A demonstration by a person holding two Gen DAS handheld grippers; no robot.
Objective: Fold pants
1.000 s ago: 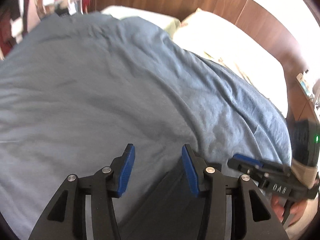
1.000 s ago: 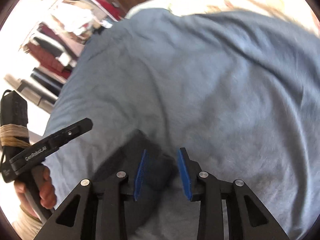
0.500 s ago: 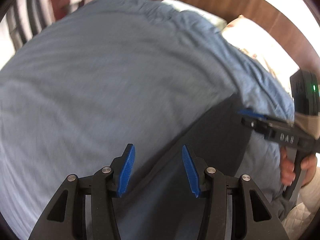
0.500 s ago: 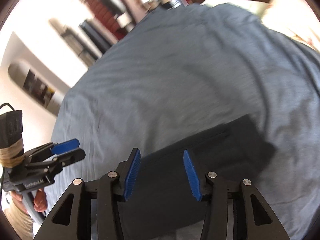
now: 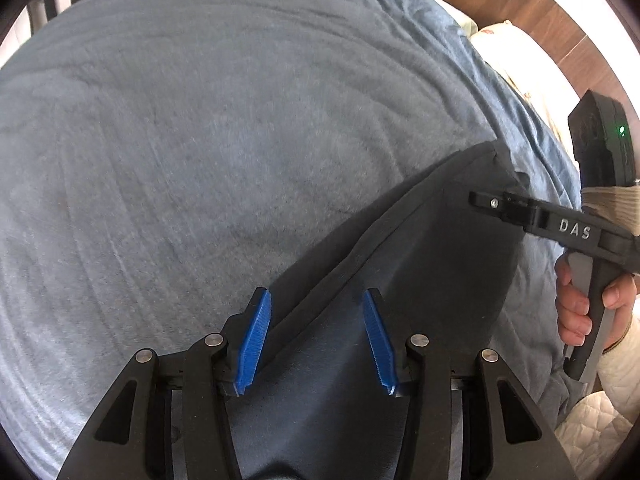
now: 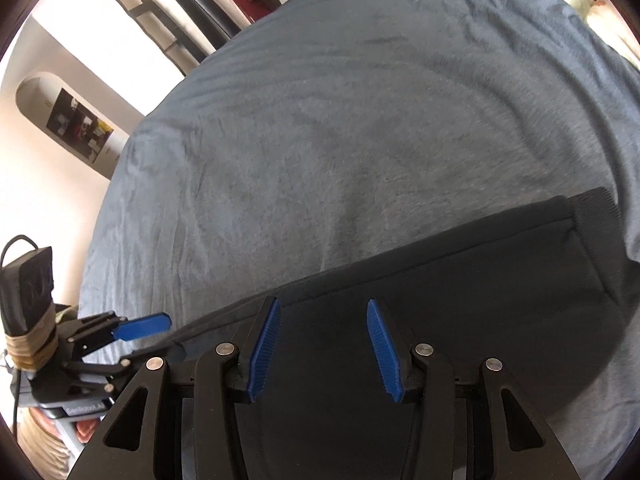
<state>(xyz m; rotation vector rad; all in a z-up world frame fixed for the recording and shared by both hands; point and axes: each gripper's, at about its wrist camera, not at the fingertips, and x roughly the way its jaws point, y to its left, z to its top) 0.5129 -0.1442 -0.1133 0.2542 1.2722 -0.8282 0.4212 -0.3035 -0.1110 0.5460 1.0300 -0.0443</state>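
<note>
Dark pants point(image 5: 420, 264) lie flat on a blue-grey bedspread point(image 5: 220, 140), folded lengthwise into a long band; they also show in the right wrist view point(image 6: 460, 292), waistband end at the right. My left gripper point(image 5: 316, 300) is open and empty, hovering over the pants near one end. My right gripper point(image 6: 324, 308) is open and empty, over the pants' middle. The right gripper also shows in the left wrist view point(image 5: 492, 202), over the far end of the pants. The left gripper shows in the right wrist view point(image 6: 148, 334), open by the pants' left end.
The bedspread point(image 6: 340, 128) covers the bed around the pants. Pillows point(image 5: 520, 52) and a wooden headboard point(image 5: 532, 4) lie at the far right. A wall with hanging clothes and racks point(image 6: 208, 12) stands beyond the bed's left side.
Both grippers have pulled back and up from the pants. The pants now lie spread out long on the bed, more of them in view. Both jaws stand wider apart.
</note>
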